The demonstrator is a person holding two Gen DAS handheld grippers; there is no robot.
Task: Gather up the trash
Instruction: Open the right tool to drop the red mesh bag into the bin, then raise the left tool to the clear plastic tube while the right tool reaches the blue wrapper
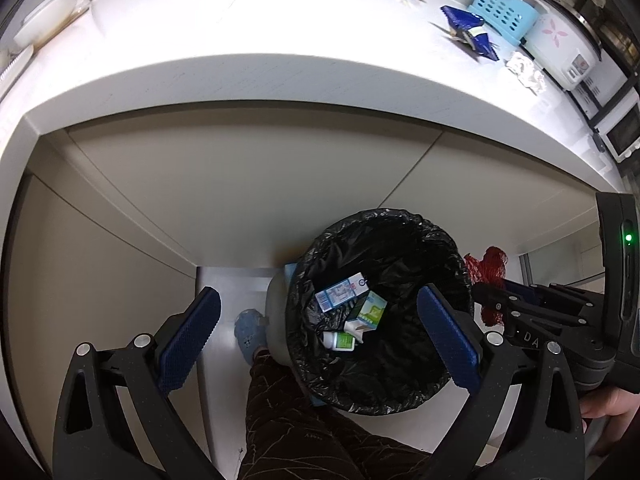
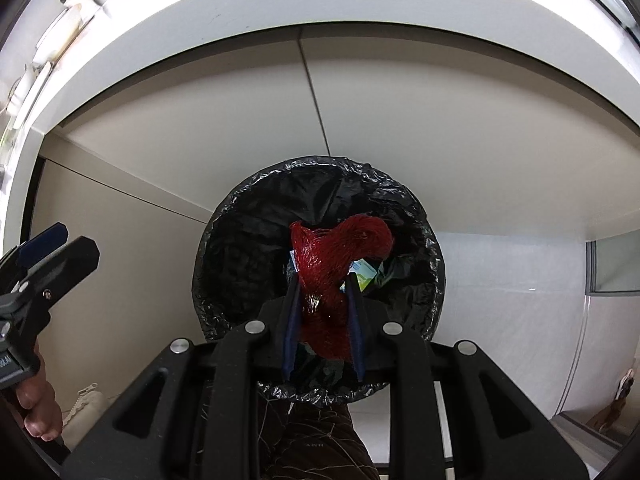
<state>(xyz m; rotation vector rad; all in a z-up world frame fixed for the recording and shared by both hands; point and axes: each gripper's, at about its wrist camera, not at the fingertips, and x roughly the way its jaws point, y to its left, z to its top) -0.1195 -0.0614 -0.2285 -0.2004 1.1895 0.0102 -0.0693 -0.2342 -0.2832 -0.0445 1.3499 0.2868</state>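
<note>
Red mesh netting (image 2: 324, 280) is pinched in your right hand-held gripper (image 2: 323, 312), hanging straight over the bin (image 2: 224, 280), its length running down toward the liner. Your left hand-held gripper (image 1: 316, 340) stands spread and empty beside it. More wrappers (image 1: 468, 32) wait near the table's far right edge.

1. The red mesh bag (image 2: 328, 264), between the right gripper (image 2: 324, 320) fingers, hides most trash beneath it in the bin (image 2: 224, 248).
2. Carton (image 1: 340, 292) print beyond the left gripper (image 1: 320, 340) is too small to read.

One bin (image 1: 384, 396), two cartons (image 1: 342, 292), one bottle (image 1: 340, 340).
</note>
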